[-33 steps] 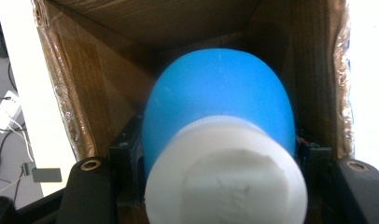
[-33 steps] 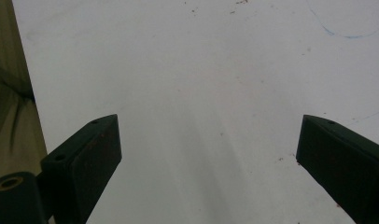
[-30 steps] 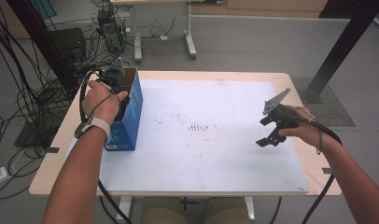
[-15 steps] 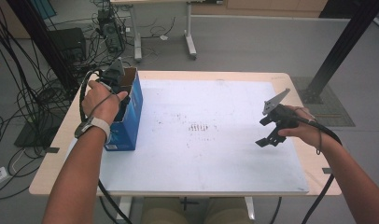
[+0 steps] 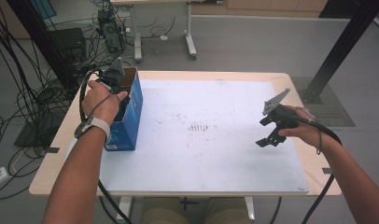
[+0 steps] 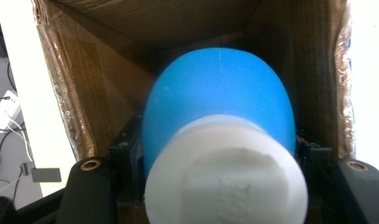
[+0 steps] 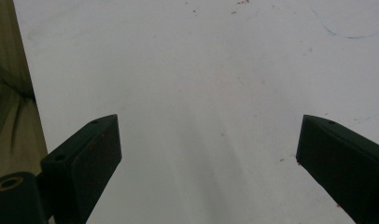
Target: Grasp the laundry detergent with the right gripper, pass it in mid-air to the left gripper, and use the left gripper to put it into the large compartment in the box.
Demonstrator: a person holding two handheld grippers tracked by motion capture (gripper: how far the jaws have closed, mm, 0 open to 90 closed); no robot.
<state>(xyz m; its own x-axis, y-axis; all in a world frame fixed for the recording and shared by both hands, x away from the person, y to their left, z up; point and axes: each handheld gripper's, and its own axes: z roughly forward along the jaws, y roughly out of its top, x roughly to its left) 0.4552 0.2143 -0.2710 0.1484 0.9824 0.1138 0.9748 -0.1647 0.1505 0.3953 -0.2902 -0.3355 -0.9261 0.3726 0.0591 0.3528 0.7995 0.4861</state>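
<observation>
Here the table (image 5: 52, 172) has a pale wood top, and a white sheet (image 5: 201, 163) covers most of it, speckled with dark smudges near the middle. Around it lies grey floor (image 5: 253, 42) with a tangle of black cables (image 5: 19, 98) at the left, a second table's legs (image 5: 190, 32) beyond, and a black post (image 5: 341, 51) slanting up at the right.

An open blue box (image 5: 131, 116) stands on the sheet's left edge. In the high view the left hand (image 5: 100, 100) holds the left gripper (image 5: 116, 74) at the box's mouth, pointing down into it. The right hand (image 5: 305, 130) holds the right gripper (image 5: 270, 135) in the air over the sheet's right part, well apart from the box, its grey plate (image 5: 275, 100) up.

The left gripper view looks into the box, whose brown cardboard walls (image 6: 80, 88) have tape along the rim. There a blue ball-shaped thing (image 6: 220, 98) with a white cap (image 6: 225, 172) sits between the jaws, inside the box; the jaws press on its two sides, pinching it. The high view cannot show this, since hand and box wall hide it.

The right gripper view looks down on the sheet (image 7: 201, 84), with faint specks, a blue pen arc (image 7: 346, 30) at the top right, and the table edge at the left. Its jaws stand spread wide with nothing between them.
</observation>
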